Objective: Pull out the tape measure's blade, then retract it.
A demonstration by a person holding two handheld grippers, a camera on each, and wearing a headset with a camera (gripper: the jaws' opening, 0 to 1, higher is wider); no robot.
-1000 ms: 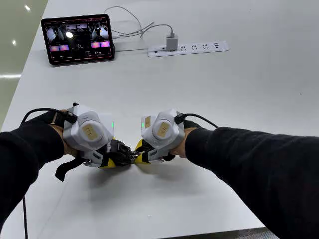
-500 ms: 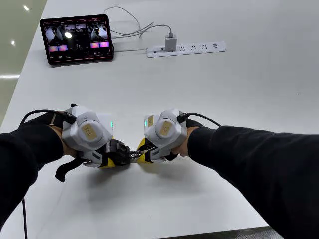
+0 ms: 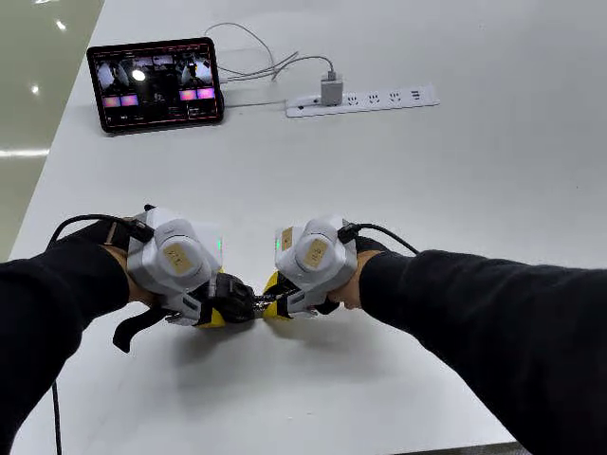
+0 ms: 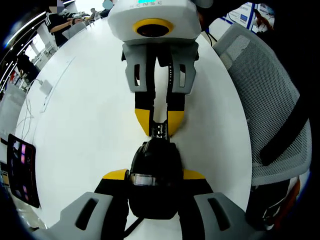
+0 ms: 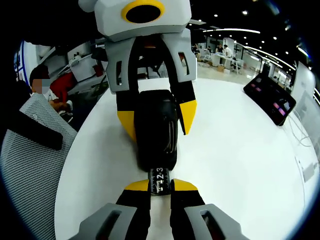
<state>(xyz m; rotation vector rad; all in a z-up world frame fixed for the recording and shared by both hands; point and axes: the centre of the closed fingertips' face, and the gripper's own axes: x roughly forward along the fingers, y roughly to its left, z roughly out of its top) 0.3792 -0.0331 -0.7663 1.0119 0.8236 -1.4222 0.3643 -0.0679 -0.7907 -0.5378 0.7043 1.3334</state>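
Observation:
My left gripper (image 3: 224,303) (image 4: 150,176) is shut on the black tape measure case (image 3: 232,297) (image 4: 152,175) (image 5: 156,130), which rests low over the white table (image 3: 379,180). Facing it, my right gripper (image 3: 272,304) (image 5: 160,188) is shut on the tip of the blade (image 5: 159,177) (image 4: 159,131). Only a short stretch of blade with printed numbers shows between the case and the right jaws. The yellow-tipped jaws of the two grippers nearly meet.
At the far left of the table a tablet (image 3: 156,83) stands, and a white power strip (image 3: 365,98) with a charger and cables lies behind. The table's near edge runs just below my arms. A grey mesh chair (image 4: 265,100) (image 5: 30,145) stands beside the table.
The head camera has shifted a little. Both grippers keep their holds and stand slightly closer together, so the stretch of blade between them is a bit shorter.

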